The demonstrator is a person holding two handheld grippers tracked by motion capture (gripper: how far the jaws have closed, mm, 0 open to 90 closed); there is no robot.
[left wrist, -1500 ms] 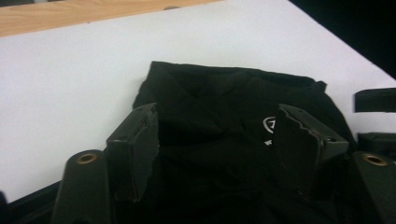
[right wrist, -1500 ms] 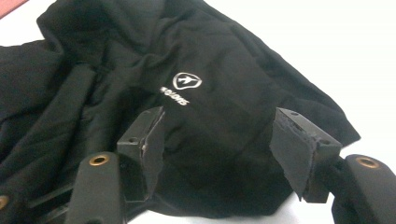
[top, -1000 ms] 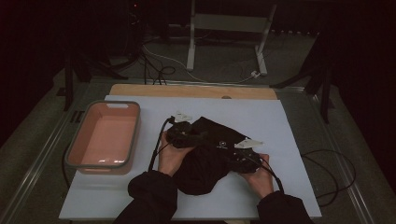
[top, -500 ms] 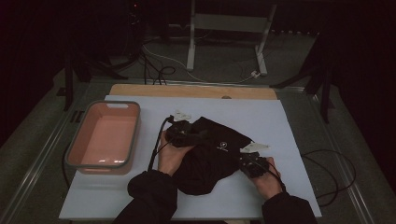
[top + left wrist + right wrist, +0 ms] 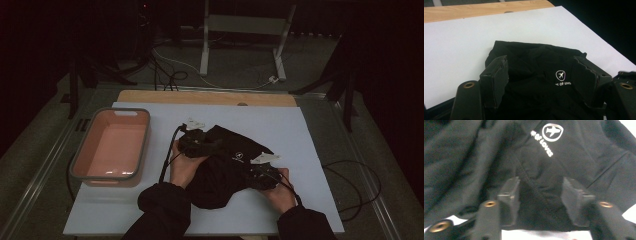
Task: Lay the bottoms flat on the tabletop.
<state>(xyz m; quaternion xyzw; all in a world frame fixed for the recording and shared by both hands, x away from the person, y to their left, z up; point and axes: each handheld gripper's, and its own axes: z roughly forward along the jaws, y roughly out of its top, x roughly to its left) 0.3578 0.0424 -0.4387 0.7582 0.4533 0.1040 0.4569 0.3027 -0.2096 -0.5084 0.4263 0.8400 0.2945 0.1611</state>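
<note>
The black garment (image 5: 227,165) lies bunched near the counter (image 5: 300,130) centre, between both hands, its long axis diagonal. Left gripper (image 5: 197,145) jaws stand apart over the far-left edge, fabric between them, unclamped. Right gripper (image 5: 262,175) jaws have just been opening — cloth between them, the near-right hem closest.

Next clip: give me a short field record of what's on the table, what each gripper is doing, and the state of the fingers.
surface: white table
garment: black garment, crumpled mid-table, with a white plane logo
container: pink bin, left of the garment, nothing in it
left gripper: at the garment's far-left edge, fingers apart with cloth bunched between them
right gripper: at the garment's near-right edge, fingers apart over a seam, just been opening
</note>
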